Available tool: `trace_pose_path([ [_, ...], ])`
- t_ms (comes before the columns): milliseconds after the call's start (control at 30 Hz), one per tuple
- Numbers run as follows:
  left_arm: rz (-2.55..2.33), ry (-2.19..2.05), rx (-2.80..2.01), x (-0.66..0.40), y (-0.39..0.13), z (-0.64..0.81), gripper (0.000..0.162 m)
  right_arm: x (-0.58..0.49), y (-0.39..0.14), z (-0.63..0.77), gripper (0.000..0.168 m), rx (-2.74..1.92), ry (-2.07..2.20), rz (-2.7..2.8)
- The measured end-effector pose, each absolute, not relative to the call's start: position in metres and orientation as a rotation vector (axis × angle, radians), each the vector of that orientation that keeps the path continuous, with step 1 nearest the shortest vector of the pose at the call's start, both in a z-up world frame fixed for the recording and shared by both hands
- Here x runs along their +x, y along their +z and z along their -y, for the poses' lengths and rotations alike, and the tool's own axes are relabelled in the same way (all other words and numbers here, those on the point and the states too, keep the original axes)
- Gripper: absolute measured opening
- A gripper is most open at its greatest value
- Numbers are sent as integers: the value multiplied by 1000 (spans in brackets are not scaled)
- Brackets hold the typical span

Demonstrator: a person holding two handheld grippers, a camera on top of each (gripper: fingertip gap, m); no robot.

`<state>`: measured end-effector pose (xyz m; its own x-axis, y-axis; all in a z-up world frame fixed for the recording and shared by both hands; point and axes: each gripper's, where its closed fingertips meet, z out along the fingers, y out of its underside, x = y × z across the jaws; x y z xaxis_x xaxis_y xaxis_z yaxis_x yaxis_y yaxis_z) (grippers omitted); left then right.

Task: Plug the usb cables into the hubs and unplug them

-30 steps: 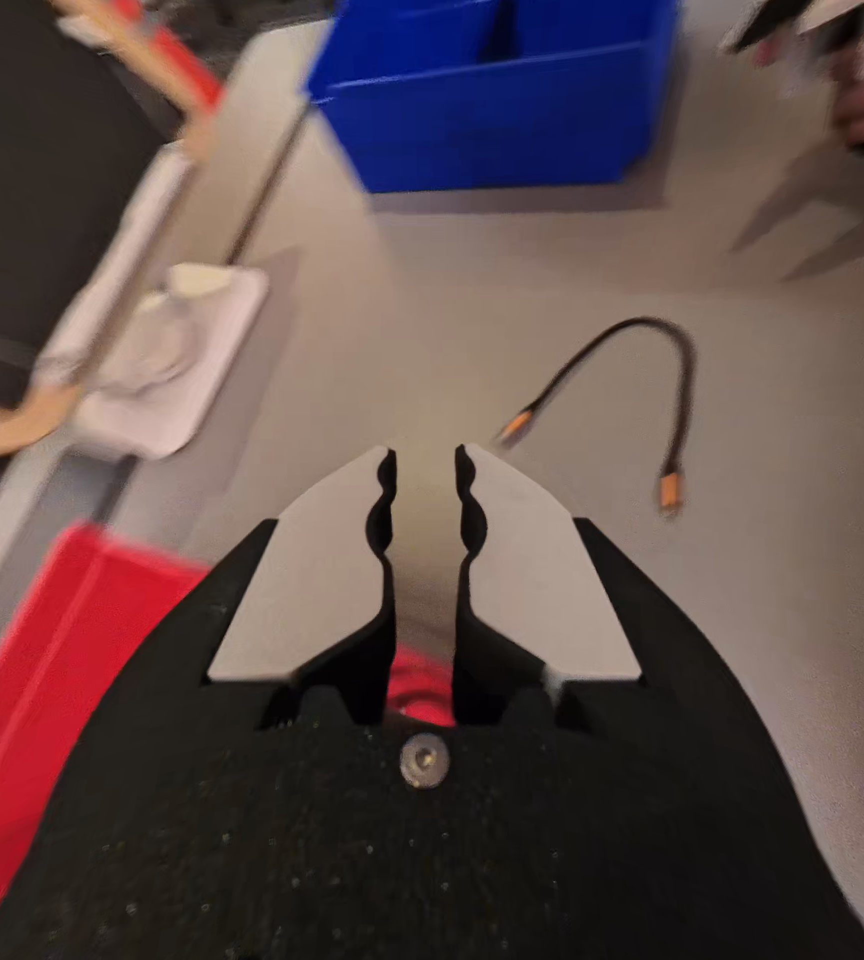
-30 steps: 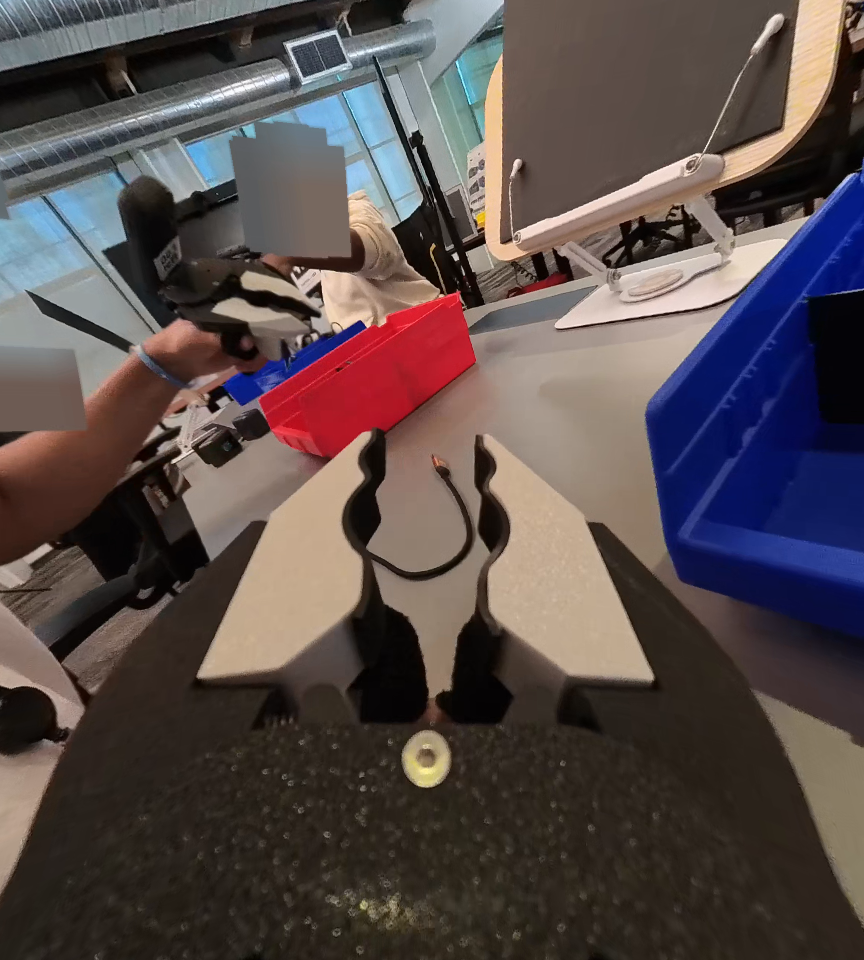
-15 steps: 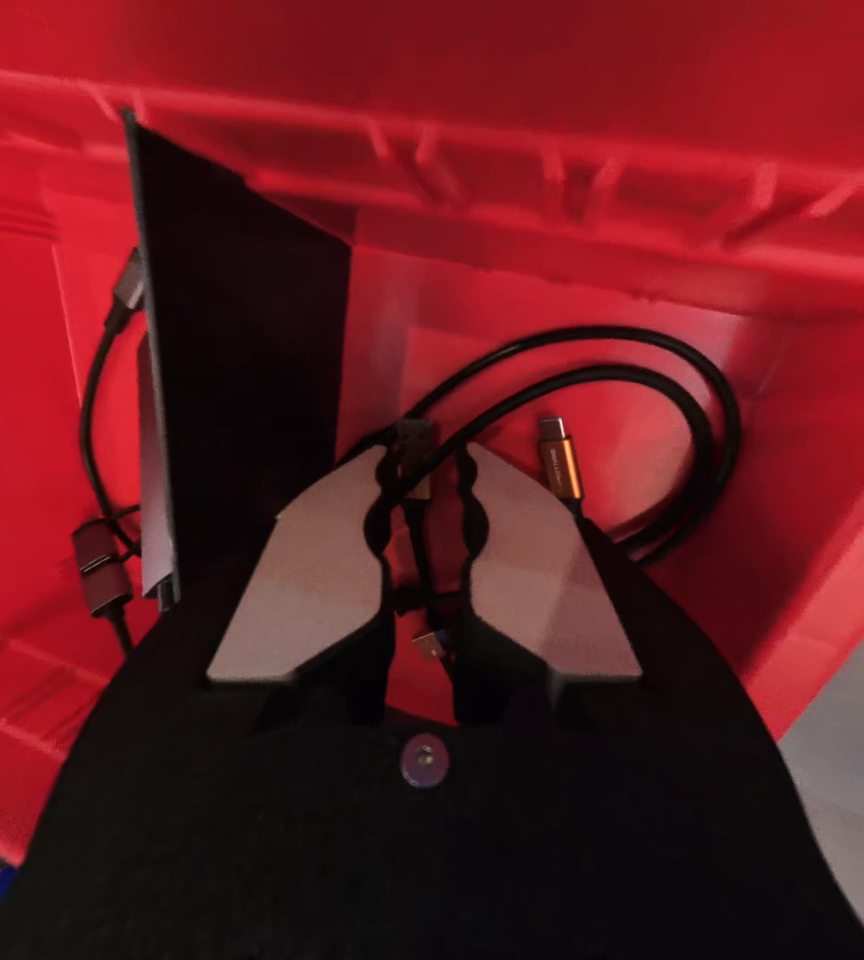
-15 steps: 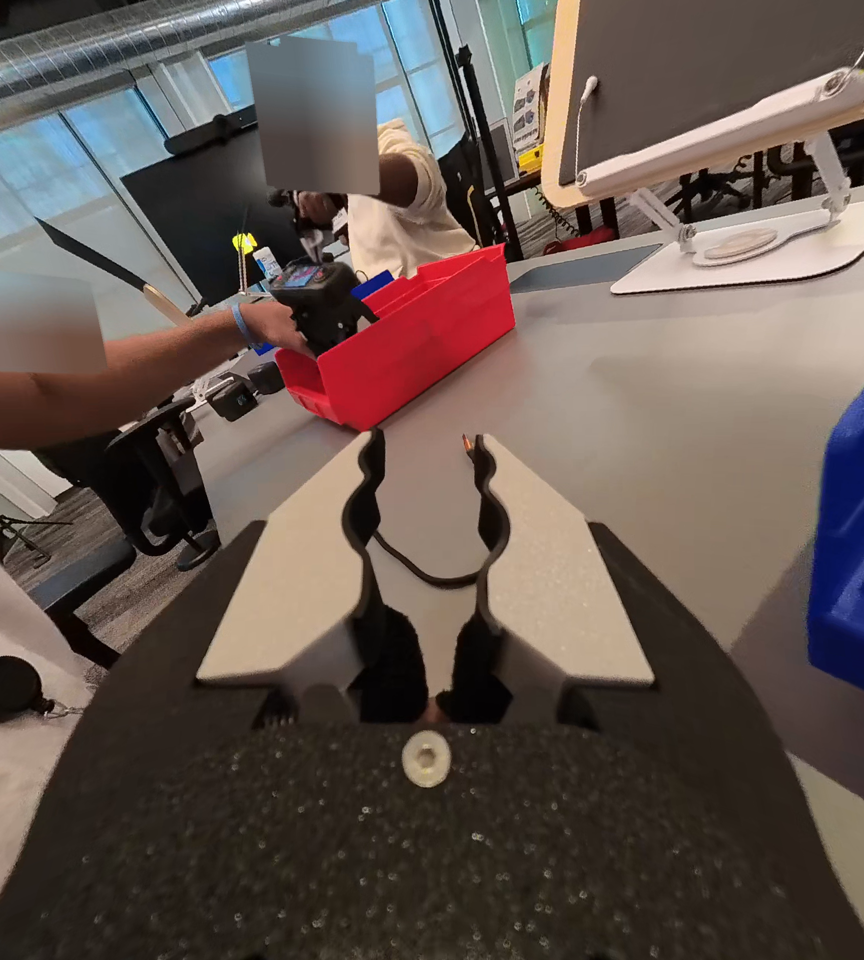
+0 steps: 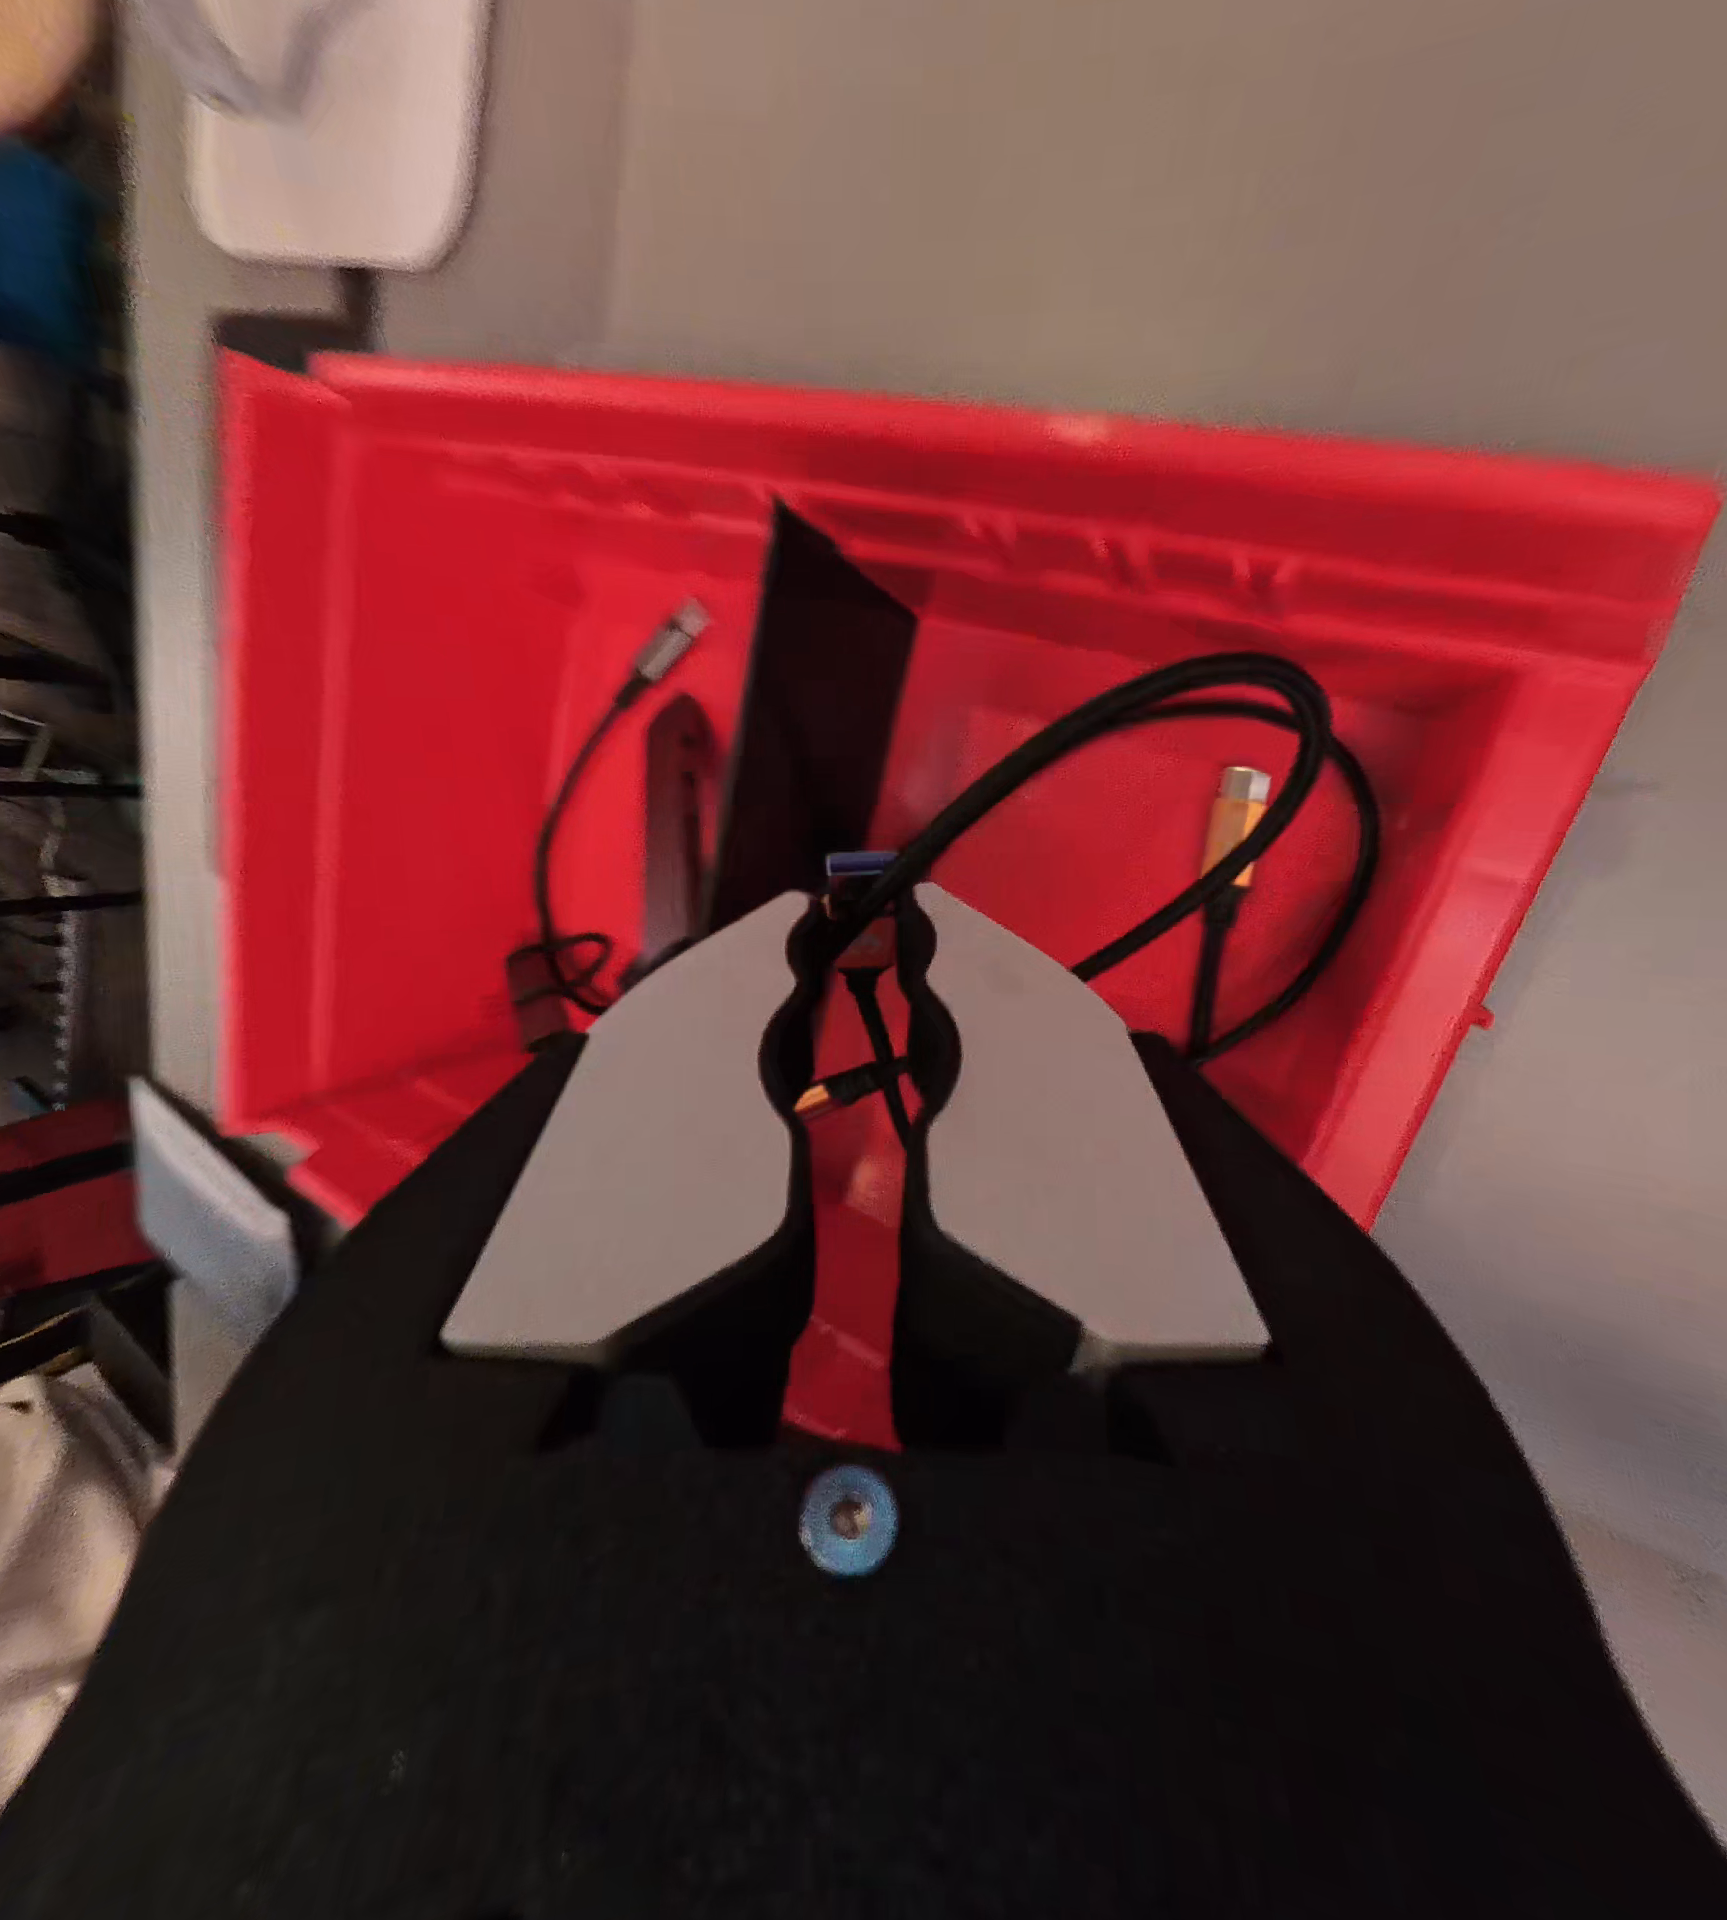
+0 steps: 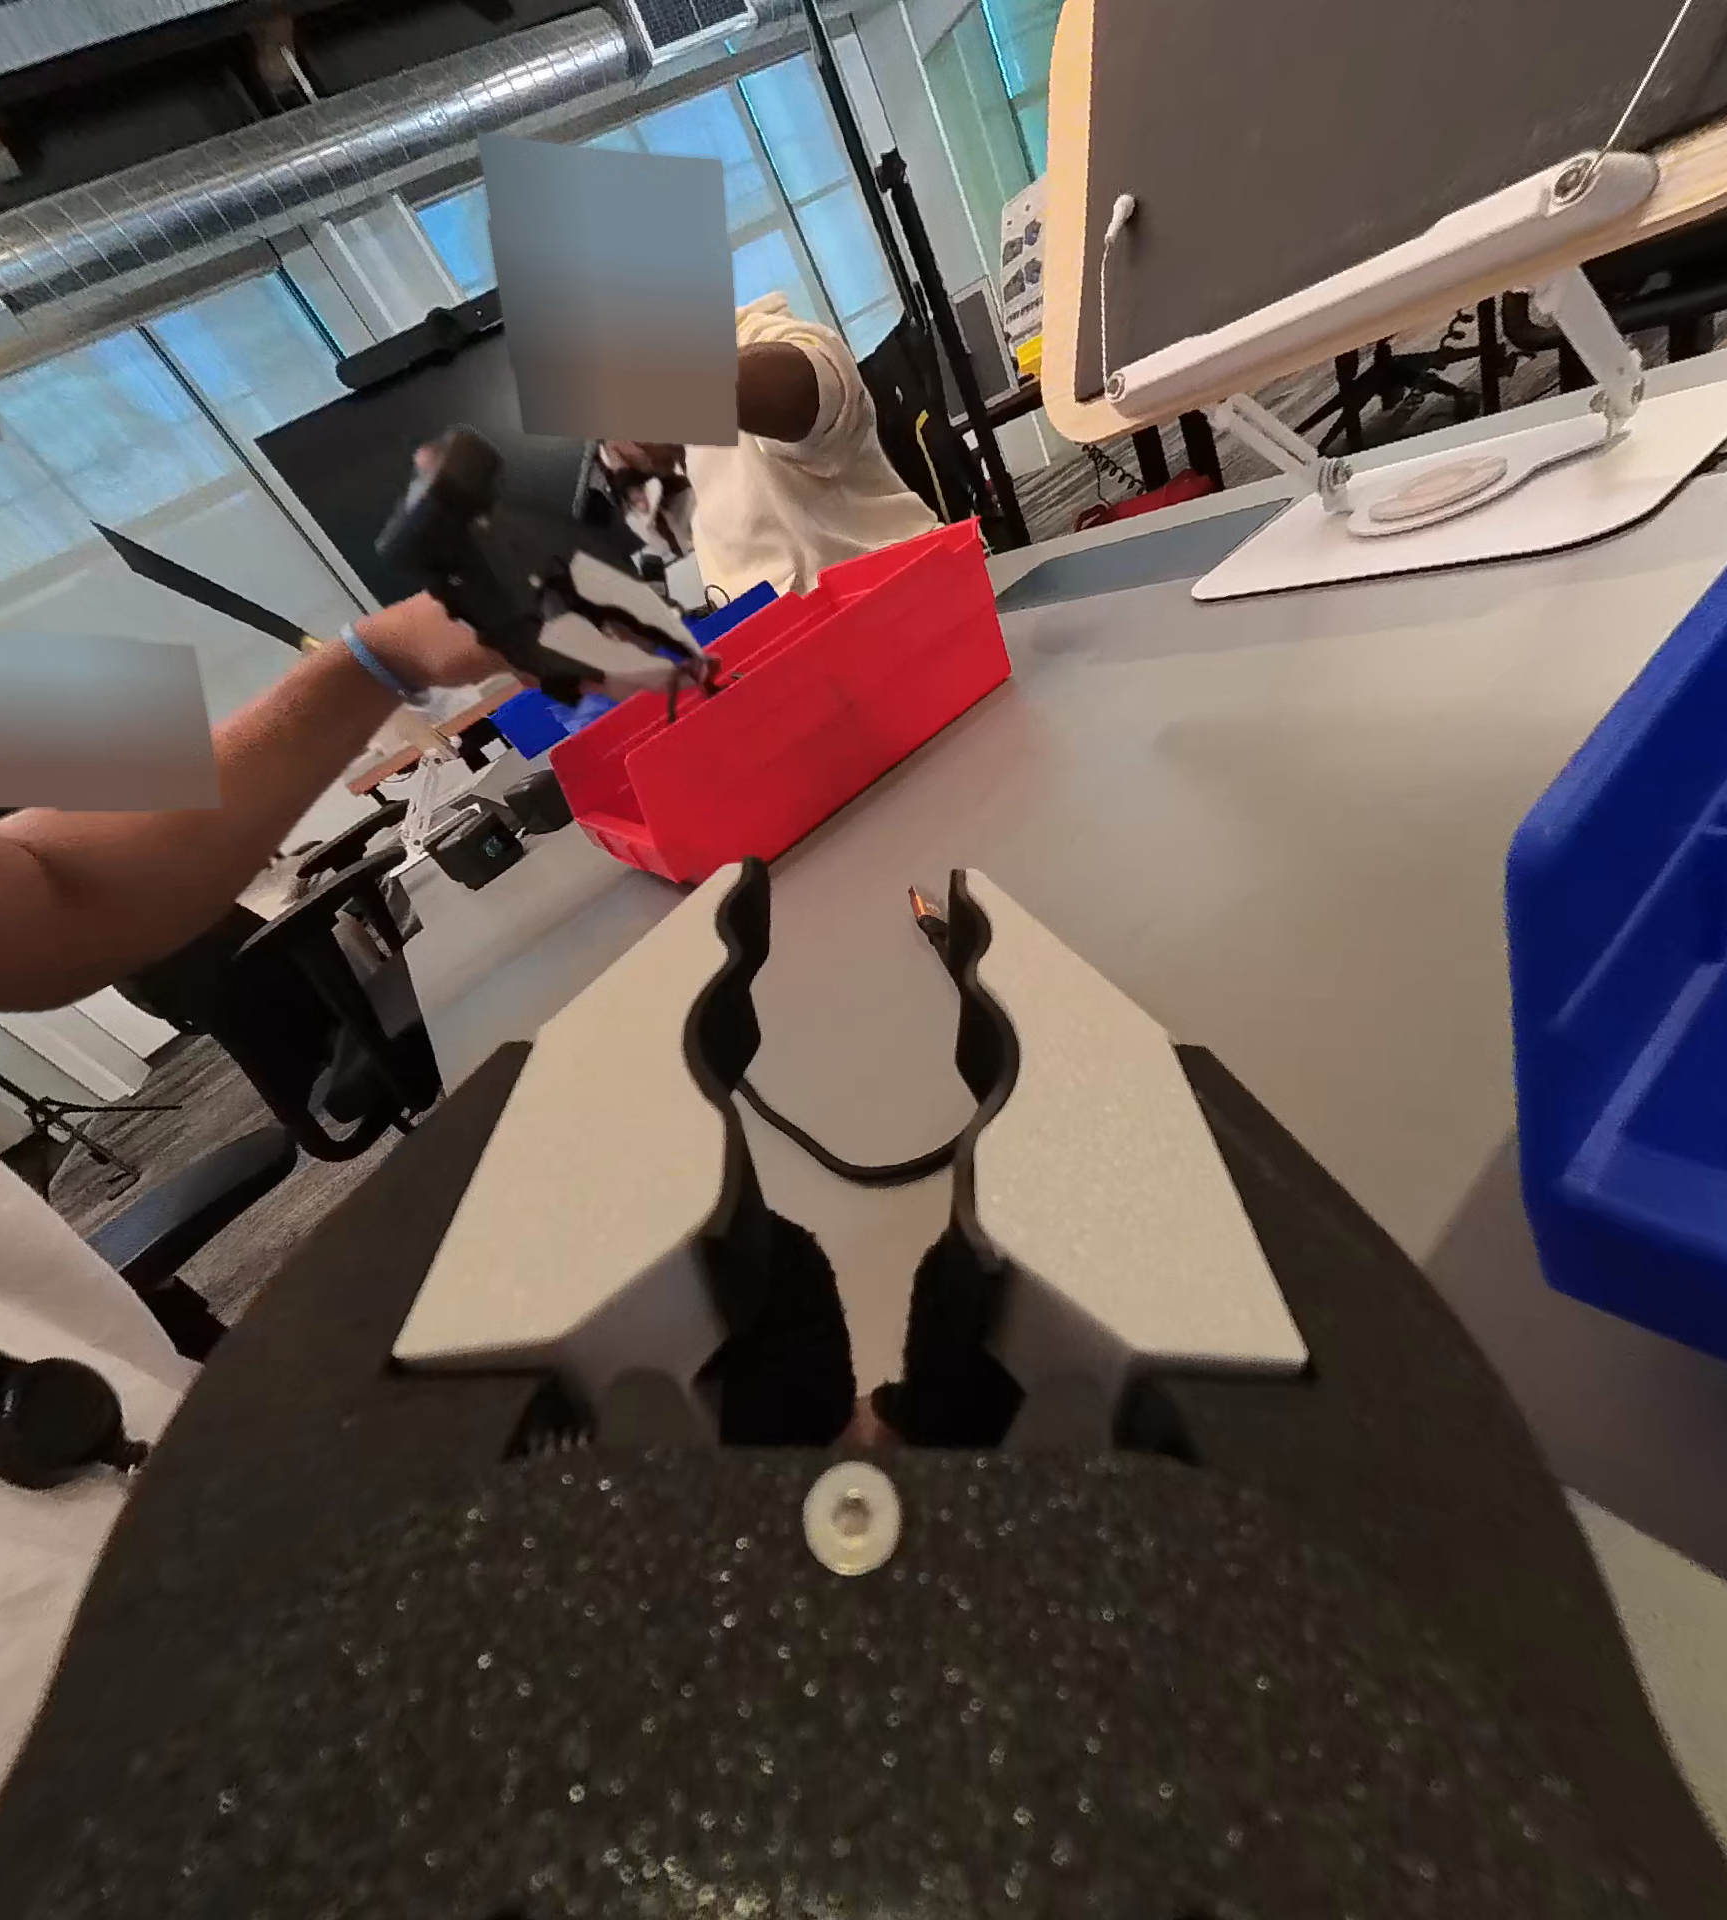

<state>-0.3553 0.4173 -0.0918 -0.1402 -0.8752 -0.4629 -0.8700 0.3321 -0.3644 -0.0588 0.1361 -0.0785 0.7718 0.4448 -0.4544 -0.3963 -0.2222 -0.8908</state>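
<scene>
My left gripper (image 5: 859,914) hangs above a red bin (image 5: 1046,488) and is shut on a short black cable (image 5: 864,940) with a blue-tipped plug; its orange end dangles between the fingers. In the bin, a black divider (image 5: 807,727) separates a long black cable with an orange plug (image 5: 1233,821) from a grey-plug cable (image 5: 667,655). My right gripper (image 6: 854,904) is open, low over the grey table (image 6: 1254,831), straddling a short black cable (image 6: 859,1169) with a copper plug beside the right finger. The left gripper (image 6: 620,623) shows there above the red bin (image 6: 817,727).
A blue bin (image 6: 1690,1039) stands close on the right. A white stand base (image 6: 1524,488) carrying a tilted dark board (image 6: 1358,156) sits at the table's far side; it also shows in the left wrist view (image 5: 339,135). A person in white stands behind the red bin. About 40 cm separates my left fingertips from my right.
My left gripper swung from over the table into the red bin, shut on a short cable and rose with it. My right gripper stayed open over its cable.
</scene>
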Motion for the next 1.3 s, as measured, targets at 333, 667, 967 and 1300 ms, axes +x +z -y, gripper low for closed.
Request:
trace_pose_path([
  [333,-1828,-30,-1244,-322,52,-375,3,-55,-74,-130,32,-1604,770,32],
  [667,-1931,-145,-1224,-287,27,-345,3,-52,-73,-124,32,-1604,761,28],
  [967,-2375,-389,-1033,-201,-66,-249,3,-56,-72,-125,32,-1604,763,43],
  [1300,-2343,-495,-1239,-137,-157,-211,24,-43,-72,-119,32,-1596,737,9],
])
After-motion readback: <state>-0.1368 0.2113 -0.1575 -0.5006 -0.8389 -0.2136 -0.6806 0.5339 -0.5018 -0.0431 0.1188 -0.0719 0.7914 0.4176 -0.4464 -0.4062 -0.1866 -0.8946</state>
